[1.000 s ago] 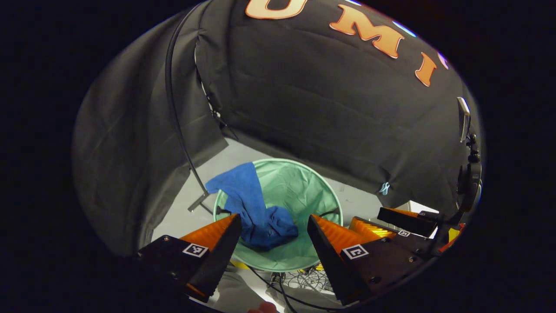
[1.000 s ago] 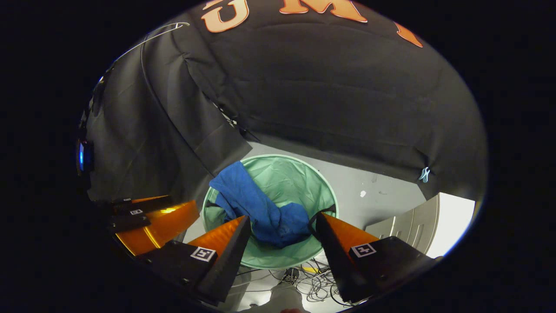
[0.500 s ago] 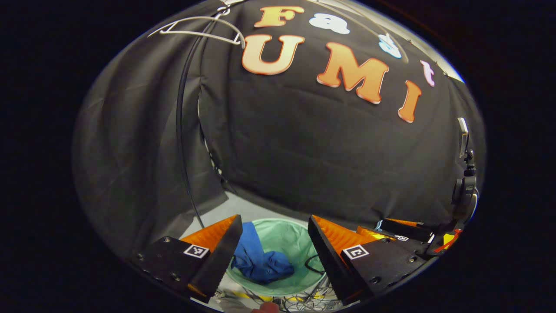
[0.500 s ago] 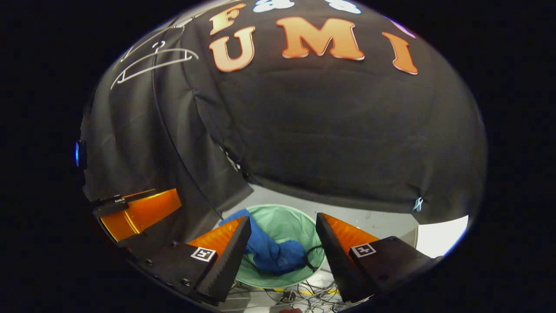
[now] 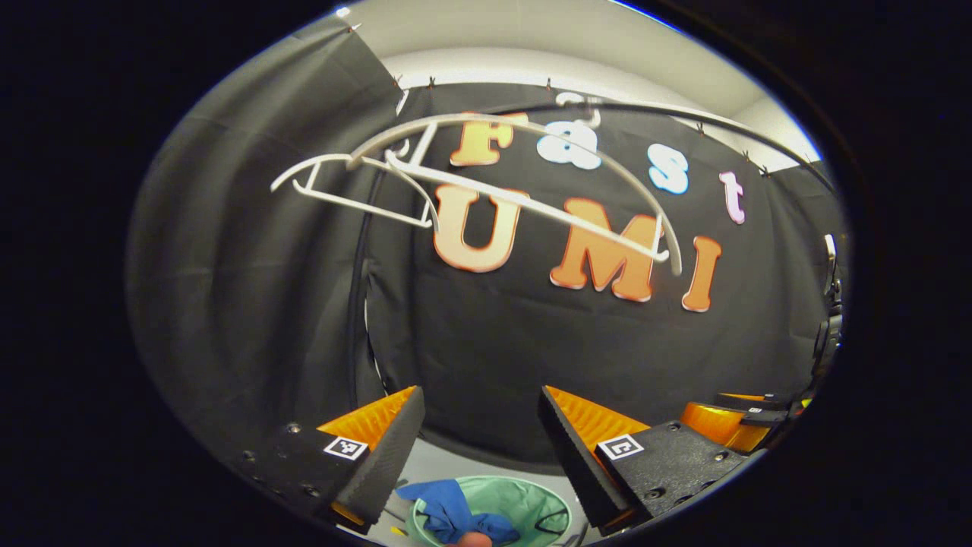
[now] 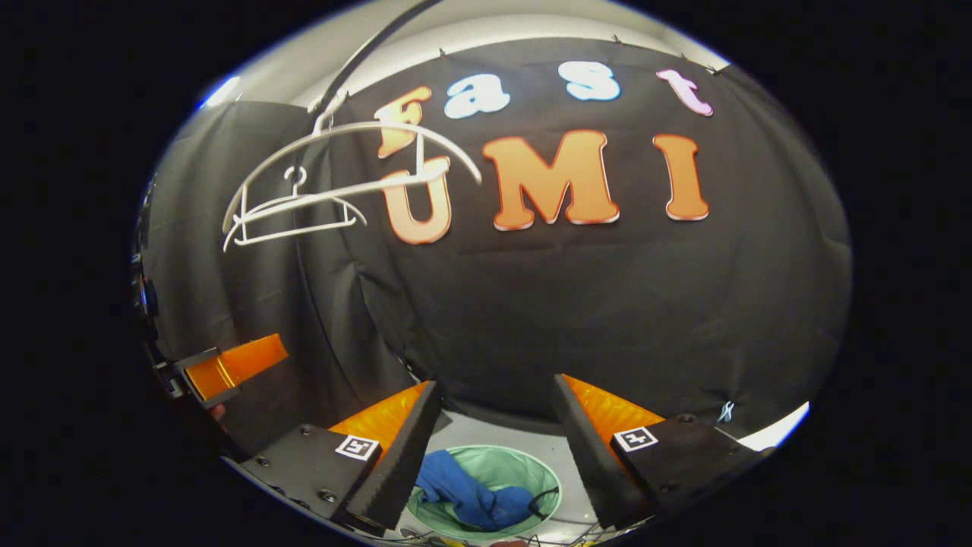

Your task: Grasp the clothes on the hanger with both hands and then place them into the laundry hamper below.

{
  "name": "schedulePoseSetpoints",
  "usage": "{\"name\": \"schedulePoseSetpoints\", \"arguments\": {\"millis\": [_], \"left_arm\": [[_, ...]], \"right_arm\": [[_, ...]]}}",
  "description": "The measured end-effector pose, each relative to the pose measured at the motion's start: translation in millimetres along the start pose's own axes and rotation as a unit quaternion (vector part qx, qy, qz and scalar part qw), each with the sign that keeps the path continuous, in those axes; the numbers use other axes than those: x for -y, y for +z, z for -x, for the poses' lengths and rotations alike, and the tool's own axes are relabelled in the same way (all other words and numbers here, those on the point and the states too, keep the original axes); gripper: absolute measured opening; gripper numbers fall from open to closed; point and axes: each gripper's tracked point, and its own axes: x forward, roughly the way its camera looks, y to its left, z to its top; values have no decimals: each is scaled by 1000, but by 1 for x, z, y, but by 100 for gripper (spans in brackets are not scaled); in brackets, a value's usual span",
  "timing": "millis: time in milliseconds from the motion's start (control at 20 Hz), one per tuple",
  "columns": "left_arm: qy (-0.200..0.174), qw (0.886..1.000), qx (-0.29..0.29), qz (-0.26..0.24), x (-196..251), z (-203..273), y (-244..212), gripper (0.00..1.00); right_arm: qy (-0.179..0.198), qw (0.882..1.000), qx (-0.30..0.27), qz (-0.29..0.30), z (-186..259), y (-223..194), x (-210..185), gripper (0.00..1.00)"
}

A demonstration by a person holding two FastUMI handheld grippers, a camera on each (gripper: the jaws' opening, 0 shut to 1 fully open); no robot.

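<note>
clothes point(image 6: 471, 497) — a blue garment, crumpled in a heap inside the laundry hamper point(image 6: 550, 492), low in the right gripper view; one end of the cloth drapes up against the hamper's left rim. hamper is a round pale-green fabric tub standing on a light grey floor point(image 6: 501, 429), a dark loop handle at its right rim. same blue heap shows in the left gripper view point(image 5: 456, 516), again inside the hamper point(image 5: 535, 501).

nearest the cameras: right gripper point(image 6: 495, 422) has its jaws spread wide, nothing between them, hamper seen through the gap below. left gripper point(image 5: 478, 429) likewise spread wide and holding nothing. the left gripper also shows far left in the right gripper view, the right gripper at the far right edge of the left gripper view — how those stand cannot tell.

farther off: tangle of cables point(image 6: 566, 541) on the floor in front of the hamper. up high, two white hangers point(image 5: 486, 171) on a dark rail point(image 5: 683, 114), both bare, against the black cloth wall point(image 6: 607, 304).
</note>
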Motion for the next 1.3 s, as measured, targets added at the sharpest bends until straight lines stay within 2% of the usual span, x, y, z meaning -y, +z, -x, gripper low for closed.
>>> {"name": "schedulePoseSetpoints", "arguments": {"millis": [100, 150, 200, 250, 400, 550, 650, 850, 900, 1100, 1150, 1250, 1300], "left_arm": [[10, 1000, 26, -1, -3, 9, 27, 98], [13, 999, 38, 1, -5, 15, 36, 92], [13, 999, 51, 5, -7, 19, 49, 95], [15, 998, 66, 6, -11, 30, 67, 92], [31, 993, 115, -15, -17, 45, 104, 91], [47, 989, 138, -35, -21, 60, 121, 91], [48, 987, 152, -30, -20, 73, 134, 92], [56, 983, 171, -32, -23, 92, 149, 92], [59, 982, 174, -35, -23, 95, 150, 98], [62, 982, 175, -21, -26, 98, 146, 92], [63, 983, 172, -15, -28, 97, 143, 95], [67, 983, 169, -12, -33, 95, 140, 95], [70, 983, 168, -15, -35, 95, 140, 92]], "right_arm": [[5, 999, 37, -3, 14, 39, -1, 97], [5, 999, 54, 0, 22, 55, 2, 97], [4, 997, 71, 4, 32, 69, 3, 97], [3, 996, 87, 6, 40, 85, 3, 87], [14, 993, 121, 1, 63, 117, -3, 87], [7, 990, 140, 13, 79, 129, 1, 87], [4, 989, 144, 25, 90, 132, 4, 100], [-2, 986, 161, 46, 115, 144, 6, 97], [-3, 986, 162, 47, 117, 145, 8, 97], [-1, 987, 158, 26, 118, 145, 9, 96], [-2, 987, 156, 24, 116, 144, 10, 96], [-3, 988, 156, 21, 114, 142, 11, 97], [-3, 988, 155, 20, 115, 142, 11, 97]]}}
